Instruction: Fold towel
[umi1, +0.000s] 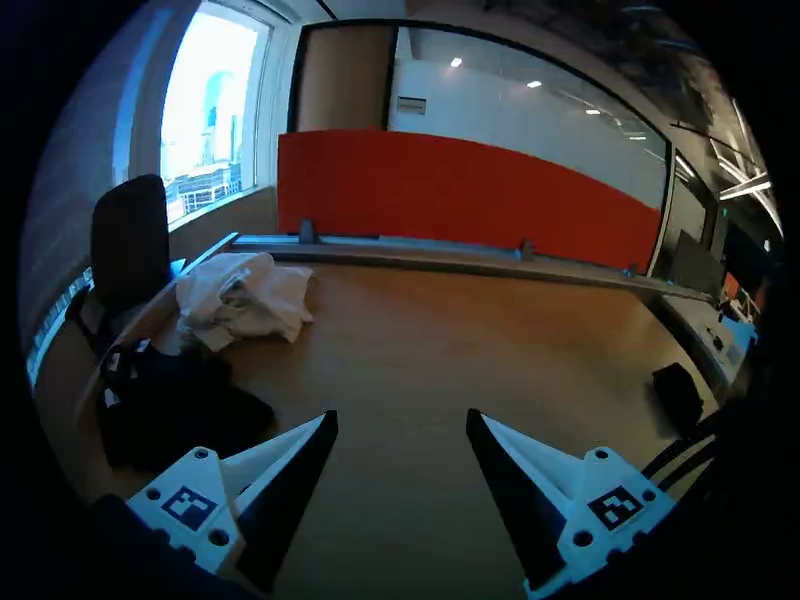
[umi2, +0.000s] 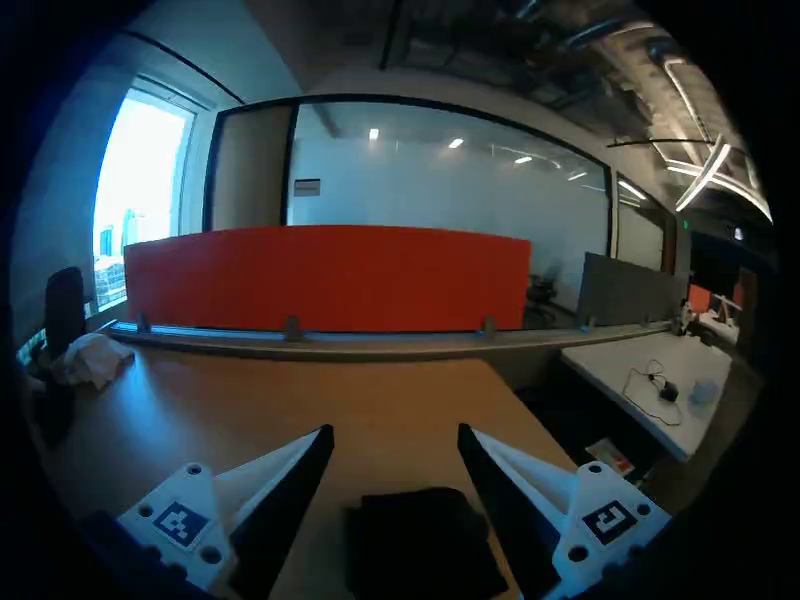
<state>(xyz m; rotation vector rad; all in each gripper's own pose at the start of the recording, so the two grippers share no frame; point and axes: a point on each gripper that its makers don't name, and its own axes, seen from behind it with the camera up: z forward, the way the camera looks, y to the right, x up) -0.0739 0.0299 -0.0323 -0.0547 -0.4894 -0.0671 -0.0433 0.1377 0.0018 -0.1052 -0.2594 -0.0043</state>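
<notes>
Left tool (umi1: 400, 414) and right tool (umi2: 395, 428) are held open over the wooden tabletop (umi1: 450, 340).
Nothing is gripped. A crumpled white towel pile (umi1: 243, 298) is heaped at the tabletop's far left corner; a folded dark cloth (umi2: 425, 540) is seen lying between the right tool's spread fingers.

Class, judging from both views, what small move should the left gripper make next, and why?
Probably swing the left gripper left toward the crumpled dark cloth: its fingers are open and empty, that cloth lies unfolded, and the black cloth under the right gripper already looks folded.
</notes>
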